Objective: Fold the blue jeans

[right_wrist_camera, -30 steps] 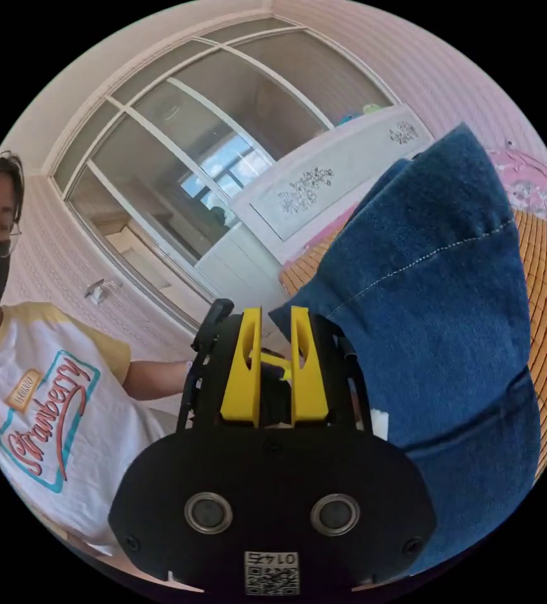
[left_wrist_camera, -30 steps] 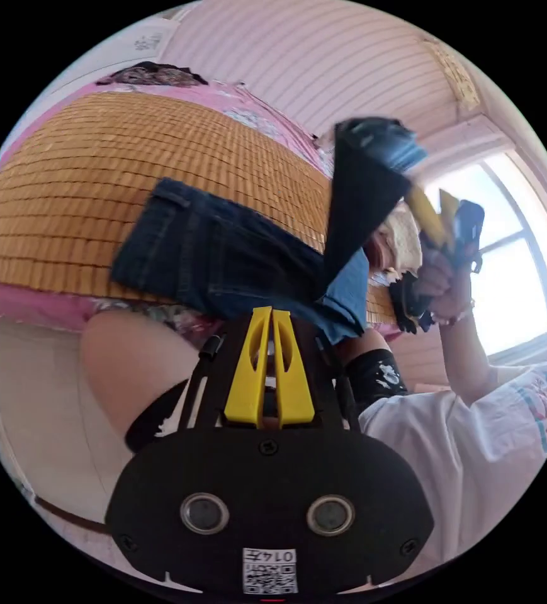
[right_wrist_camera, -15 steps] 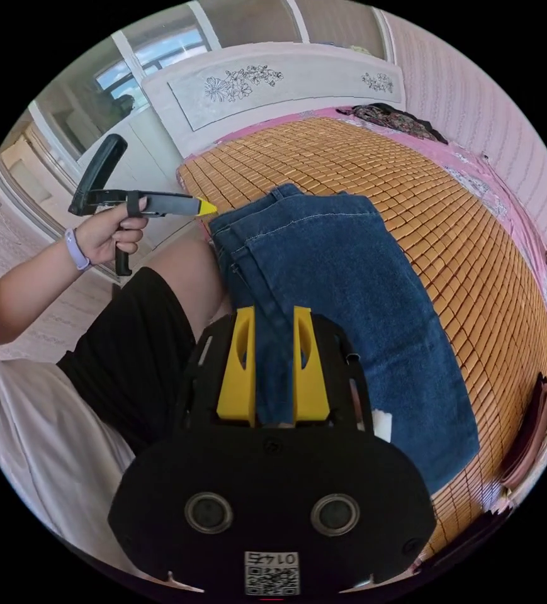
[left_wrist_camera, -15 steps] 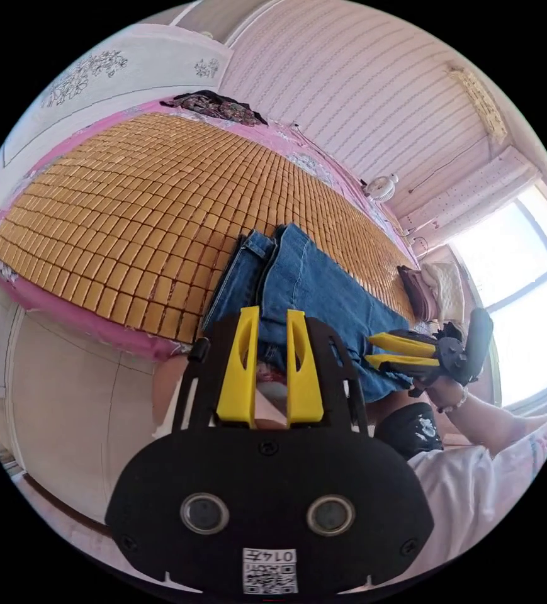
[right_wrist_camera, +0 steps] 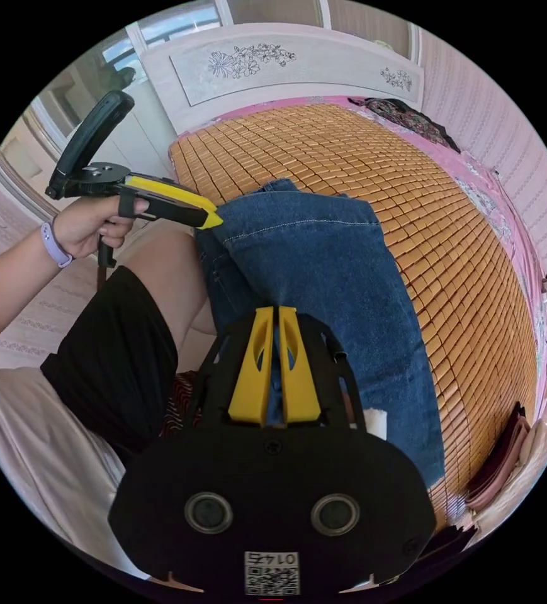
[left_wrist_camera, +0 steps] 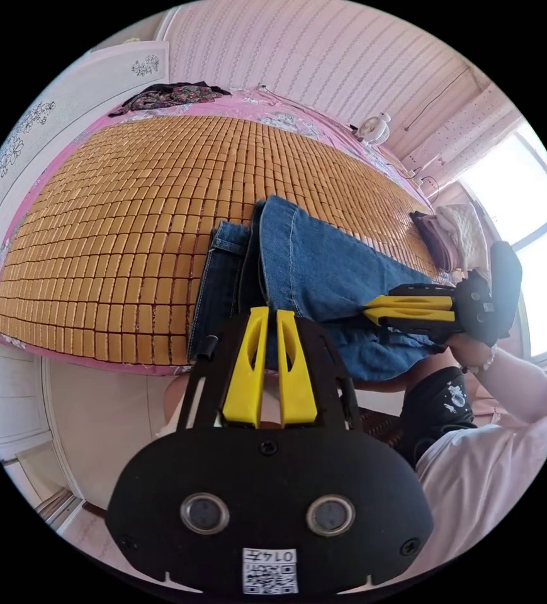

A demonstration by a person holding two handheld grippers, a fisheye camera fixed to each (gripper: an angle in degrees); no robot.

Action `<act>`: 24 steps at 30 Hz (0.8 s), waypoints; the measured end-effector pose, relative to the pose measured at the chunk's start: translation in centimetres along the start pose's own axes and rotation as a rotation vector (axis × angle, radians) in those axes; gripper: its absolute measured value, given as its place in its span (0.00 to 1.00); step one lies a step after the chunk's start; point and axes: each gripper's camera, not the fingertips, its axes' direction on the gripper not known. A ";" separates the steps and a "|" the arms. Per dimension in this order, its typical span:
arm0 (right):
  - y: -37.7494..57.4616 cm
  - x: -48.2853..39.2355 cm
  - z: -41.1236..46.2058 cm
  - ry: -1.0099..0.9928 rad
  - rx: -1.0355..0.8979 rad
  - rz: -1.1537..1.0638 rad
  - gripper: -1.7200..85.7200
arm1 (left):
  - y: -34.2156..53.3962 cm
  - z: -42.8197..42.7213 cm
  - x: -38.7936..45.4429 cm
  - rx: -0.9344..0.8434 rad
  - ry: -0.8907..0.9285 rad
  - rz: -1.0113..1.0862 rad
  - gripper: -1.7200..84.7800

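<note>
Two tools are seen at the bed's (left_wrist_camera: 97,207) near edge, where the folded blue jeans (left_wrist_camera: 323,277) are laid. The left tool (left_wrist_camera: 267,314) and right tool (right_wrist_camera: 272,314) are each held clenched over the denim; a grip cannot be told.

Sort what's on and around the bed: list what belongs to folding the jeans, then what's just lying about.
Part of the job:
blue jeans, folded on the bamboo mat
left gripper
right gripper

Lying about:
dark patterned cloth at the far edge
stacked clothes near the window
small white fan
</note>
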 end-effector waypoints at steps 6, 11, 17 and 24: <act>0.5 0.6 1.3 -0.141 -0.010 -0.005 0.04 | 3.0 -0.2 0.1 -0.066 -0.010 -0.035 0.04; -0.1 1.6 2.9 -0.150 -0.095 0.029 0.08 | 4.2 2.6 0.9 -0.172 -0.159 0.004 0.06; -0.3 5.5 -1.2 -0.137 0.043 0.116 0.09 | 4.8 0.2 0.3 -0.084 -0.047 -0.105 0.12; 6.1 11.4 -4.0 -0.096 0.129 0.419 0.13 | 3.7 2.4 -0.3 -0.132 -0.082 -0.100 0.15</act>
